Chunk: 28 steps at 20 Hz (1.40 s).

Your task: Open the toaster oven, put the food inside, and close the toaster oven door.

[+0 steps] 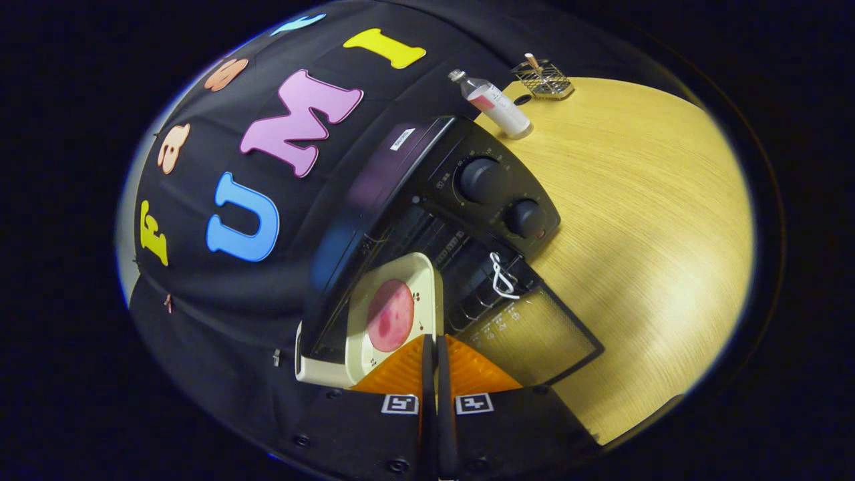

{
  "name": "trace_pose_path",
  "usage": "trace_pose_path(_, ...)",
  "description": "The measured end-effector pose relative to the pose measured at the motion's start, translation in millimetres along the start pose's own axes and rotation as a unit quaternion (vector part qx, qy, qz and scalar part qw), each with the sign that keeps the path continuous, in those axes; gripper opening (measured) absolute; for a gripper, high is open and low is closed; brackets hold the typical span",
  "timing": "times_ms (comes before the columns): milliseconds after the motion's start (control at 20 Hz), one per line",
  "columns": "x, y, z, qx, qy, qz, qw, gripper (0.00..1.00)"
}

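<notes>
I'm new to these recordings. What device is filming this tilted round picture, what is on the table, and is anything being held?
The camera rides on a hand-held gripper that a person carries; its two fingers show at the bottom, closed on the rim of a cream tray carrying a round pink food slice. The tray is going into a black toaster oven whose glass door hangs open, with two knobs on its panel. The oven stands on a wooden table. Beyond it are a bottle and a small wire rack.
</notes>
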<state>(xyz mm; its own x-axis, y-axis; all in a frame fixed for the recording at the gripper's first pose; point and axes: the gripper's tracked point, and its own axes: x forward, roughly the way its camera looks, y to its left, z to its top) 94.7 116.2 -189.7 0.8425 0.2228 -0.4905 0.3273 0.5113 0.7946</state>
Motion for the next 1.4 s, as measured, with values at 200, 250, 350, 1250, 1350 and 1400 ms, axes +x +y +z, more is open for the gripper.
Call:
trace_pose_path(200, 26, 8, 8, 0.014, -0.040, 0.001, 0.999, 0.06)
trace_pose_path(250, 33, 10, 9, 0.020, -0.045, 0.000, 0.999, 0.06)
trace_pose_path(350, 48, 10, 9, 0.032, -0.048, -0.007, 0.998, 0.05)
trace_pose_path(1250, 62, 17, 5, -0.029, -0.064, -0.041, 0.997, 0.37)
trace_pose_path(1350, 49, 19, -2, -0.043, -0.058, -0.034, 0.997, 0.60)
trace_pose_path(1400, 43, 18, -7, -0.054, -0.052, -0.032, 0.997, 0.80)
